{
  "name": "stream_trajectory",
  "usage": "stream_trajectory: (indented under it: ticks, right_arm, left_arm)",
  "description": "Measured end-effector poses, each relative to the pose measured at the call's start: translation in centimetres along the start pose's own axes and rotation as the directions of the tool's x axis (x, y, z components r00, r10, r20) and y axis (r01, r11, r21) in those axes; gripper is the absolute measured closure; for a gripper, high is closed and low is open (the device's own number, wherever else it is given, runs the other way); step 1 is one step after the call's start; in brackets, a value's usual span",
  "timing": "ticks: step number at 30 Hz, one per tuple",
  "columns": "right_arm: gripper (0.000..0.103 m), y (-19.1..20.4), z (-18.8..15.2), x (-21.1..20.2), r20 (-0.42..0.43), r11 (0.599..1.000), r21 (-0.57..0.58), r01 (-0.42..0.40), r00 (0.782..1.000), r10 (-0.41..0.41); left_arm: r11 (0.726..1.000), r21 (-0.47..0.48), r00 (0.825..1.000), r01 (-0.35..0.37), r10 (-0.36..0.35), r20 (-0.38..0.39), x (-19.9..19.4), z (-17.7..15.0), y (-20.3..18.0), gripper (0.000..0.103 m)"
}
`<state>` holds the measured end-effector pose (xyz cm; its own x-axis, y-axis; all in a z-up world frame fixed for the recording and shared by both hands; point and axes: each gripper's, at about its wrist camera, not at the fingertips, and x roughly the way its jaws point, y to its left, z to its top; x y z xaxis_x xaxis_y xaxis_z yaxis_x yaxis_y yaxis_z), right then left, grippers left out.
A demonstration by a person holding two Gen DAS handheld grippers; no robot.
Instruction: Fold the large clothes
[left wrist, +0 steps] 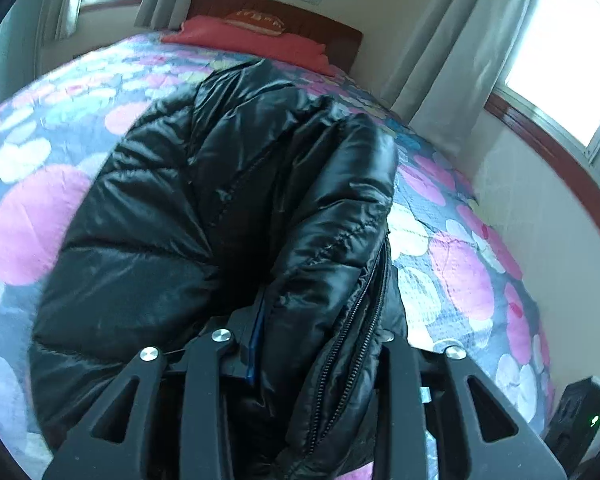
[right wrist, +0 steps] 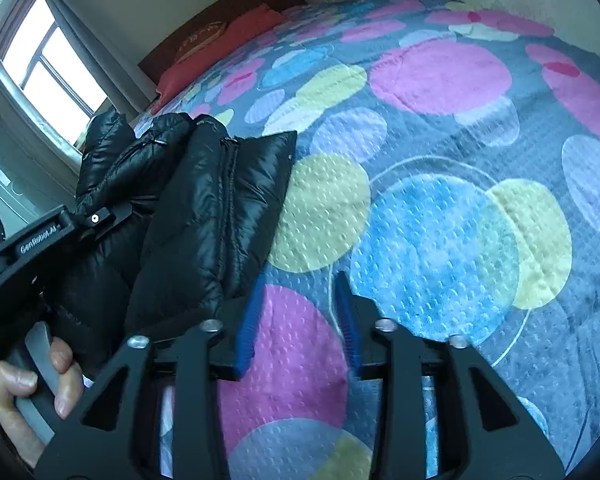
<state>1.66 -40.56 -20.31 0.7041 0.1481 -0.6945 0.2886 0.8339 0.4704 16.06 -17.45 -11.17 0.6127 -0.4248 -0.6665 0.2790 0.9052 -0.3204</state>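
Black puffer jacket (left wrist: 228, 216) lies bunched on the bed (right wrist: 440, 128), folded lengthwise, zipper edge facing up. Left gripper (left wrist: 312, 344): jacket fabric fills the gap between its jaws; whether the pads still pinch it cannot be told, as the cloth hides them. Right gripper (right wrist: 300, 320): jaws released, blue pads apart over bare quilt, just beside the jacket's near corner. A hand (right wrist: 28, 388) holds the left gripper's handle.

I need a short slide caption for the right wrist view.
Right gripper, jaws open and empty, above the circle-patterned bedspread, beside the folded black puffer jacket.
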Motion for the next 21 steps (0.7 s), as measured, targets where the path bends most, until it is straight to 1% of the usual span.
stream_trajectory:
  ticks: [3, 6, 8, 11, 13, 14, 16, 18, 19, 20, 21]
  right_arm:
    - [0.058, 0.4, 0.1, -0.7, 0.014, 1.0, -0.012, 0.002, 1.0, -0.002]
    - [0.058, 0.8, 0.3, -1.3, 0.024, 1.0, -0.013, -0.002, 1.0, 0.002]
    - [0.058, 1.3, 0.4, -1.9, 0.036, 1.0, -0.021, -0.001, 0.999, 0.002]
    - [0.057, 2.2, 0.7, -2.8, 0.052, 0.999, -0.034, -0.006, 0.999, 0.008]
    - [0.056, 3.0, 0.9, -3.4, 0.062, 0.999, -0.039, -0.024, 0.998, 0.026]
    - [0.053, 3.5, 1.0, -3.6, 0.067, 0.999, -0.045, -0.03, 0.997, 0.033]
    - [0.048, 4.7, 1.3, -3.8, 0.075, 0.997, -0.058, -0.051, 0.996, 0.055]
    - [0.045, 6.1, 1.6, -3.8, 0.074, 0.994, -0.075, -0.075, 0.994, 0.081]
    - [0.042, 7.1, 1.9, -3.5, 0.072, 0.992, -0.086, -0.091, 0.993, 0.098]
    - [0.039, 8.0, 2.1, -3.3, 0.066, 0.99, -0.091, -0.108, 0.991, 0.114]
    - [0.037, 9.0, 2.3, -2.7, 0.054, 0.987, -0.088, -0.137, 0.988, 0.142]
  left_arm:
    - [1.0, 0.019, 1.0, -0.008, 0.008, 0.005, -1.4, -0.2, -1.0, 0.06]
    - [1.0, 0.017, 1.0, 0.003, -0.004, 0.006, -2.7, 0.0, -1.4, 0.048]
    - [0.999, -0.006, 0.999, 0.046, -0.046, 0.024, -3.8, 0.0, -1.6, 0.034]
    - [0.994, -0.039, 0.994, 0.103, -0.101, 0.041, -5.9, 0.2, -1.7, 0.031]
    - [0.991, -0.051, 0.991, 0.122, -0.119, 0.069, -7.1, 0.4, -1.4, 0.031]
    - [0.991, -0.053, 0.989, 0.123, -0.118, 0.087, -7.8, 0.4, -1.1, 0.031]
    - [0.992, -0.066, 0.986, 0.109, -0.099, 0.131, -9.3, 0.7, 0.6, 0.03]
    - [0.991, -0.098, 0.986, 0.087, -0.072, 0.15, -9.9, 0.8, 2.7, 0.029]
    - [0.992, -0.113, 0.986, 0.064, -0.045, 0.16, -10.1, 0.8, 4.0, 0.029]
    - [0.991, -0.13, 0.985, 0.02, 0.002, 0.17, -10.1, 0.9, 5.7, 0.029]
    - [0.99, -0.143, 0.984, -0.011, 0.037, 0.176, -9.9, 1.0, 6.8, 0.029]
